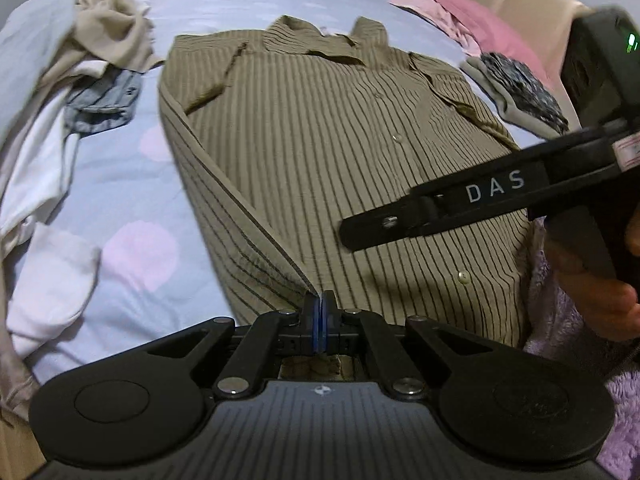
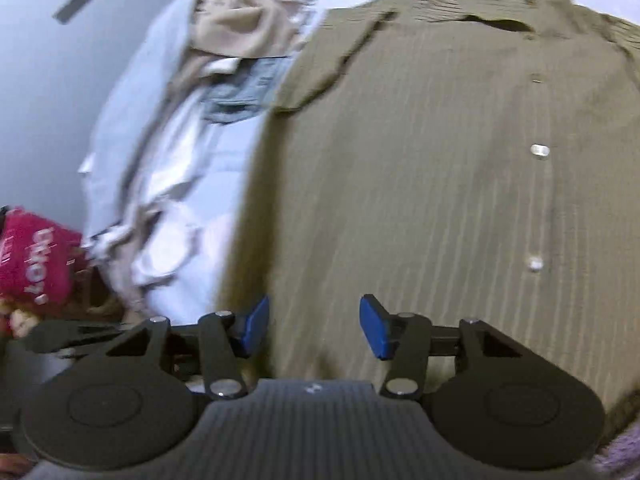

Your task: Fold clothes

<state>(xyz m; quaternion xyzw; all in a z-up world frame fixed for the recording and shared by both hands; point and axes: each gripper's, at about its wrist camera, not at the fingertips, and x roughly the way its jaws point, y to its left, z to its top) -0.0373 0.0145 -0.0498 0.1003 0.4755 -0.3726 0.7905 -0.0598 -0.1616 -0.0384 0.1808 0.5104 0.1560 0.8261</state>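
The striped shirt (image 1: 320, 152) is a thin woven cloth, matt olive with fine dark lines, and its small buttons (image 1: 464, 277) look like glossy pale plastic. Under the shirt, the bed sheet (image 1: 132, 184) is smooth, matt lilac cotton-like cloth with soft pink dots. Left of the shirt, the heap of clothes (image 1: 60, 92) mixes rumpled beige and white cloth with a patch of coarser faded denim. The left claw (image 1: 320, 322) is matt black plastic with bright metal pivot pins and smooth blue pads; the right claw (image 2: 312, 330) looks the same. Right of the shirt, a fuzzy, fleecy lilac fabric (image 1: 560, 320) shows a rough nap.
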